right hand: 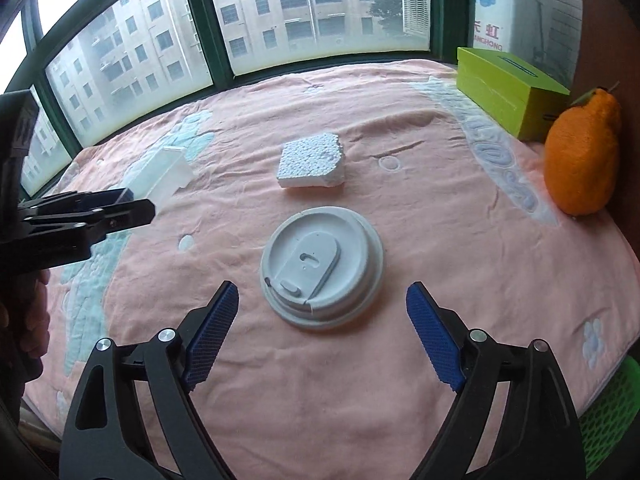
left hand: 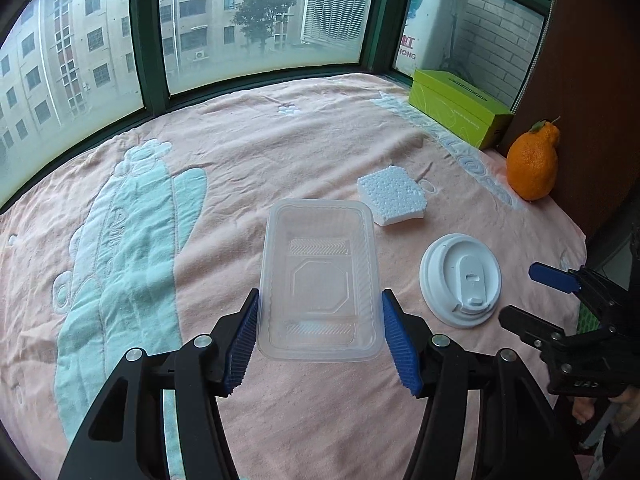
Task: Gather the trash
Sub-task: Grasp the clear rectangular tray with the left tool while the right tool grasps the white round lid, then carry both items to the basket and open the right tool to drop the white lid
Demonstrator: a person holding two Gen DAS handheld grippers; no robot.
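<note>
— While the pink towel [left hand: 304,148] covers the whole sill under the window [left hand: 260,20], what sits on it?

— At the far right, a green box [left hand: 460,110] by the wall, with an orange fruit [left hand: 532,168] just in front of it. Nearer the middle lie three pieces of trash.

— Which are they?

— Biggest is a clear plastic tray [left hand: 320,280]. The left gripper [left hand: 320,340] has it: both blue pads press on the tray's long sides at its near end, so the jaws are clamped on it. From the right wrist view the tray [right hand: 166,178] shows tilted, its far end raised off the towel.

— And the others?

— A white cup lid [right hand: 322,270] lies flat on the towel, just right of the tray. The right gripper [right hand: 322,334] hangs over its near edge with jaws spread wide, a pad on each side, touching nothing. Smallest is a white foam chunk [right hand: 312,160], lying beyond the lid and apart from it.

— Anything else?

— A green mesh basket [right hand: 608,416] peeks in at the lower right edge.
</note>
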